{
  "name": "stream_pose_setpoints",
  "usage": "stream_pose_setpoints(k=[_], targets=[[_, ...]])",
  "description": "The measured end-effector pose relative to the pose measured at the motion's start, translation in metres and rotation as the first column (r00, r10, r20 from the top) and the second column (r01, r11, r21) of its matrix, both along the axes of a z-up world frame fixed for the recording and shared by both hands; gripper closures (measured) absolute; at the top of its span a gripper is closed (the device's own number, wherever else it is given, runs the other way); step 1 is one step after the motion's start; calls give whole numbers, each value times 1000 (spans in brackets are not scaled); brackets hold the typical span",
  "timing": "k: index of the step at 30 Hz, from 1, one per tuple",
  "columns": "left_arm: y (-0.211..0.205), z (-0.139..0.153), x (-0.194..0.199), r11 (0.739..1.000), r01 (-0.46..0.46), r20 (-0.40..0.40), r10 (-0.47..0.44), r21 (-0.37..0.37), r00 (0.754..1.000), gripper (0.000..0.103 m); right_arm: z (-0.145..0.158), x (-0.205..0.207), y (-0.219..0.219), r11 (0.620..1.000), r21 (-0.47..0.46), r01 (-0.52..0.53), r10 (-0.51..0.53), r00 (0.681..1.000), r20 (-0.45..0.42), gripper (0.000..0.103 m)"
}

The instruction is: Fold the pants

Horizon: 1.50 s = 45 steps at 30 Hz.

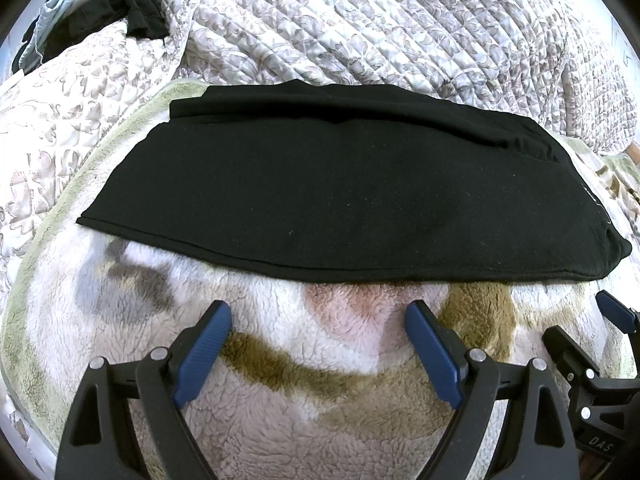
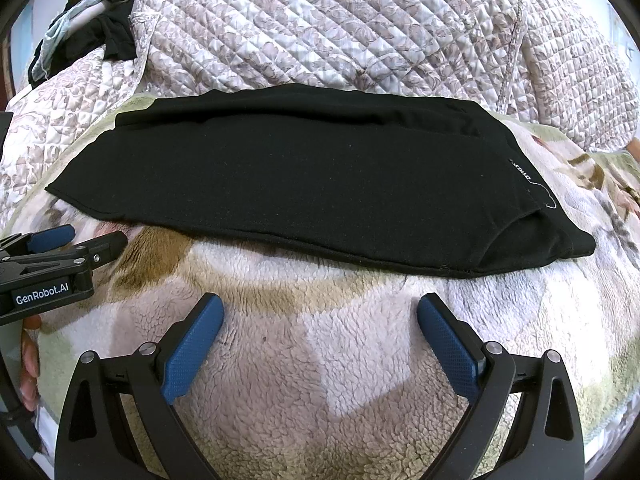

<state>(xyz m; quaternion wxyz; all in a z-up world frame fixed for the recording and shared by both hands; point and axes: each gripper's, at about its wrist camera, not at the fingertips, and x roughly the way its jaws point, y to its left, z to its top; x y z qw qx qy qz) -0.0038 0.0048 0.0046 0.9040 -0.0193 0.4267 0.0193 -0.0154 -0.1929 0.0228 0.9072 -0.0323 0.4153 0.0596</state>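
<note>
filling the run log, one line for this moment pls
black folded pants flat on fleece blanket | left gripper open | right gripper open

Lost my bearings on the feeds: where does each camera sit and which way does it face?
Left wrist: on the left gripper, open, facing the black pants; right gripper at its right edge.
Right wrist: on the right gripper, open, facing the pants; left gripper and a hand at left.
Shared: pants, fleece blanket, quilt.

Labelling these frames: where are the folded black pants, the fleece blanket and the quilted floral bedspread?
Folded black pants [image 1: 320, 200]: left wrist view, middle of top layer.
Fleece blanket [image 2: 320, 360]: right wrist view, bare patch between fingers.
Quilted floral bedspread [image 1: 400, 28]: left wrist view, upper surface.
</note>
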Motion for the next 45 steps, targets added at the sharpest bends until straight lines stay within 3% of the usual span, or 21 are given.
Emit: stream_pose_setpoints(k=[45], targets=[[-2, -1, -2, 1000, -1, 3, 1, 4, 1000, 12, -1, 0, 0, 1000, 0, 3, -3, 1000, 6, 5]])
